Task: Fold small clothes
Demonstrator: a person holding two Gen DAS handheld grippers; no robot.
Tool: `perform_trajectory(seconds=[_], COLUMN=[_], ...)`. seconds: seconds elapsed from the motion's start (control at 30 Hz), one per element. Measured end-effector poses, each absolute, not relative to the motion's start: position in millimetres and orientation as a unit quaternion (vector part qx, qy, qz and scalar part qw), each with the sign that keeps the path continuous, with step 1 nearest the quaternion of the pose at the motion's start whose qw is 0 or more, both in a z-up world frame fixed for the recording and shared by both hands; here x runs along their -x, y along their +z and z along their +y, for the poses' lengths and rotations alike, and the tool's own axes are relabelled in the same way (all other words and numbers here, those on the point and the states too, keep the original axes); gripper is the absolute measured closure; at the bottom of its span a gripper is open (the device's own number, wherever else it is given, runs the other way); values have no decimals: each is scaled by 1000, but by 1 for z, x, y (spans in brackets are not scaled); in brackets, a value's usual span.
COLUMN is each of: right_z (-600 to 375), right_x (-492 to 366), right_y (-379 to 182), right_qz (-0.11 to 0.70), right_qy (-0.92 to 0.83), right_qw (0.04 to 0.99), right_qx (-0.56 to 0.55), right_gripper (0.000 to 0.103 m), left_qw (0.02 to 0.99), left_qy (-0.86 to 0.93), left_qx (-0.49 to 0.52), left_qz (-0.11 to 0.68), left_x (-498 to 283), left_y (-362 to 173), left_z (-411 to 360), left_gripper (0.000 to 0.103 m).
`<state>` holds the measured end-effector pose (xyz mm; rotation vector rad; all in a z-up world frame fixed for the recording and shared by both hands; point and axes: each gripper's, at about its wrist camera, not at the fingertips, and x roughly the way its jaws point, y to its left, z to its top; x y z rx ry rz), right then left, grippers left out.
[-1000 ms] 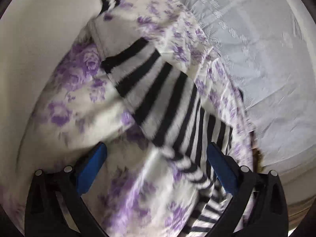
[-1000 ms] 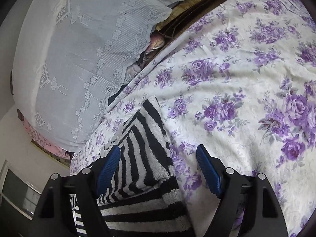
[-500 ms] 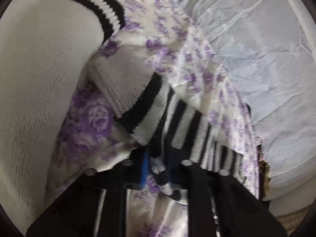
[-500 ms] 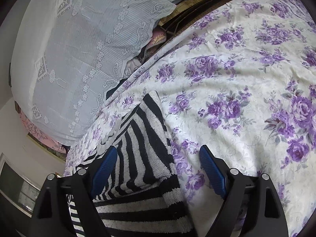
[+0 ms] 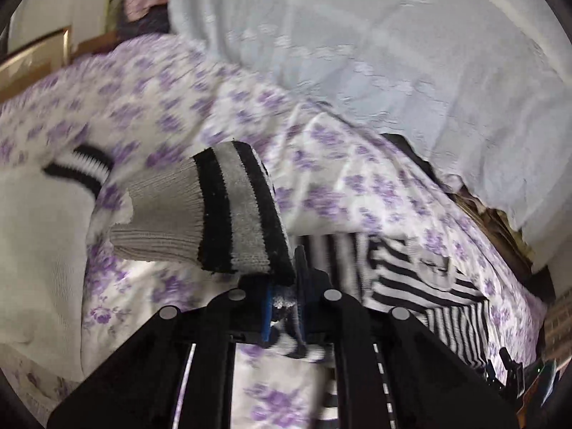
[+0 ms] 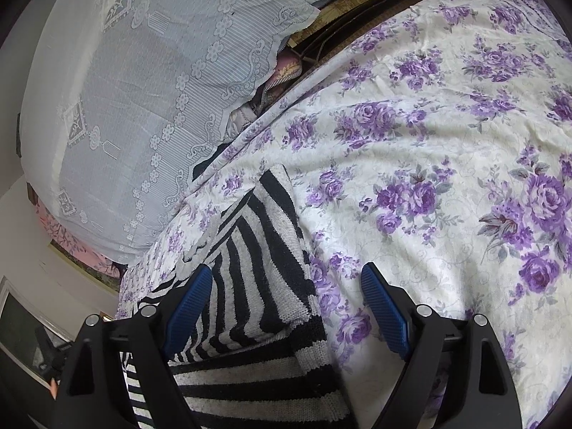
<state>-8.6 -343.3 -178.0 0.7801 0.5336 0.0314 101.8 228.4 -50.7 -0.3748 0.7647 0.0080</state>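
A black-and-white striped knit sweater (image 6: 257,271) lies on the purple-flowered bedsheet (image 6: 429,164). My left gripper (image 5: 284,302) is shut on the sweater's sleeve (image 5: 221,218), lifted off the sheet, its grey ribbed cuff sticking out to the left. The rest of the sweater (image 5: 422,279) lies to the right in that view. My right gripper (image 6: 282,307) is open, with its blue pads (image 6: 187,304) on either side of the sweater's folded edge, touching nothing that I can see.
A pale blue lace-covered pile (image 6: 143,100) stands behind the bed, also in the left wrist view (image 5: 393,53). A cream garment with black stripes (image 5: 43,236) lies at the left. Dark bed frame and clutter (image 6: 339,25) sit beyond the sheet's edge.
My left gripper closed on the striped sleeve and lifted it, swinging the view up and toward the lace pile. My right gripper stayed open and nearly still.
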Motion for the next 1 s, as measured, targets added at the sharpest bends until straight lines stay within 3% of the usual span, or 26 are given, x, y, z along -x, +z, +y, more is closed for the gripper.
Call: perform_trajectory(seconds=[0.37,0.67,0.77,0.8,0.83,0.9,0.97,1.0], right_z=[-340,-340,-341,-341,-341,-342,-342,-342], right_x=[6,4,4,4,4,5,4,4], right_y=[-175,-177,-177,-178,-178,-178,-179,-179], right_qz=[264,266,265,265,265,263,263,263], right_qy=[24,24,26,26,27,28,29,30], right_qw=[889,888,887,887,887,886,886,886], right_qx=[-373,-374,-376,-377,-378,-380,-382,-381], right_gripper=[17,17,17,17,17,17,17,17], left_qw=[936,925,909,904,897,889,889,890], left_qy=[-44,-115,-139,-139,-135,-118,-119,-123], left_qx=[62,9,-34,-52,-80,-154,-212,-233], left_qz=[344,362,391,401,412,415,389,373], left_x=[-92,-90,-88,-87,-85,-73,-55,-45], left_y=[-7,-33,-69,-81,-96,-126,-135,-134], left_z=[106,-6,-56,-68,-82,-110,-125,-129], left_gripper=[93,93,92,82,61,41,37,28])
